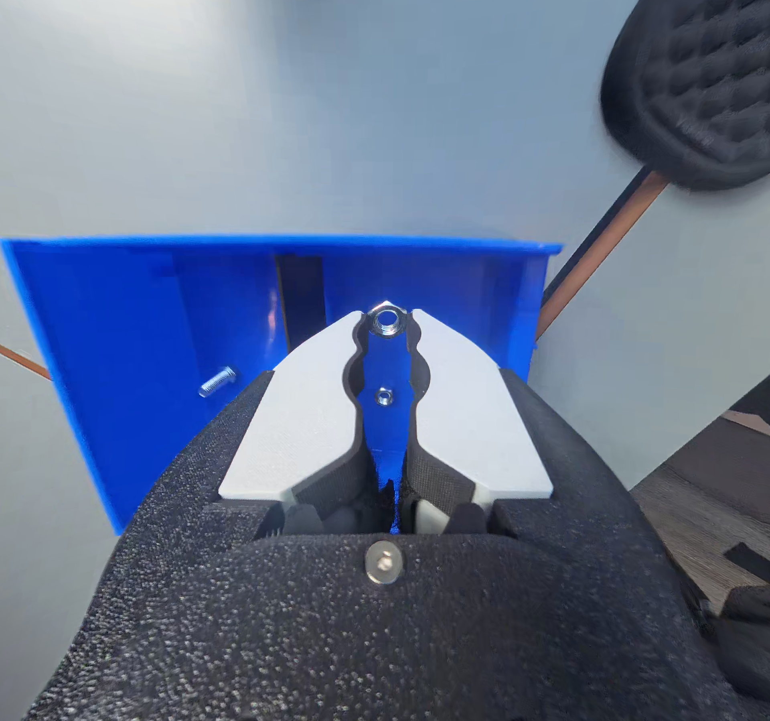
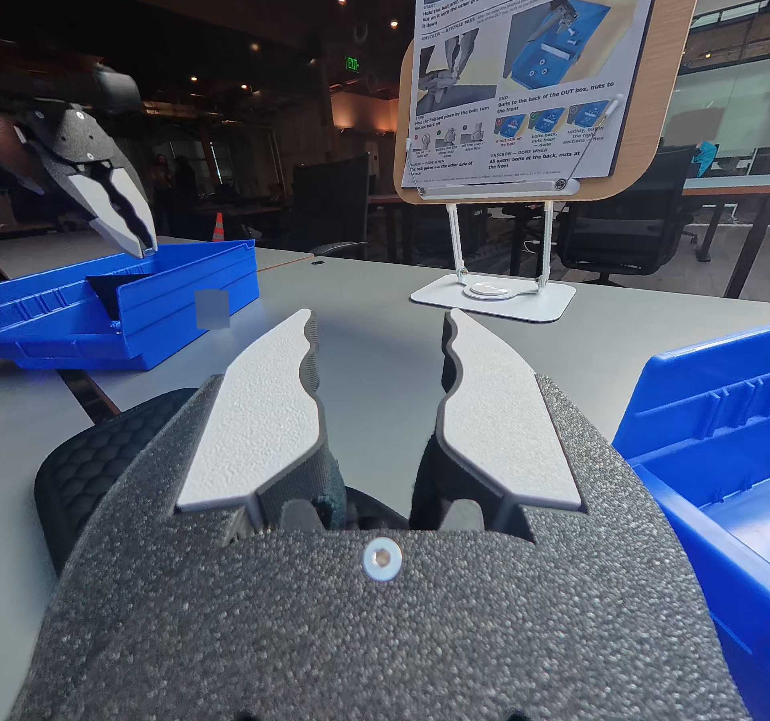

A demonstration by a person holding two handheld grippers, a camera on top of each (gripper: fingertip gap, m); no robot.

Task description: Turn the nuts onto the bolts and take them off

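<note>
Gripping a nut point(image 1: 385, 323) above the bin point(image 1: 137, 367), left jaws clamped; right jaws apart.

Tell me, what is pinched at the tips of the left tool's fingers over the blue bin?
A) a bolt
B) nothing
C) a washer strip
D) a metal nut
D: the left gripper pinches a silver hex nut at its tips above the blue bin; a bolt and another nut lie loose inside.
</note>
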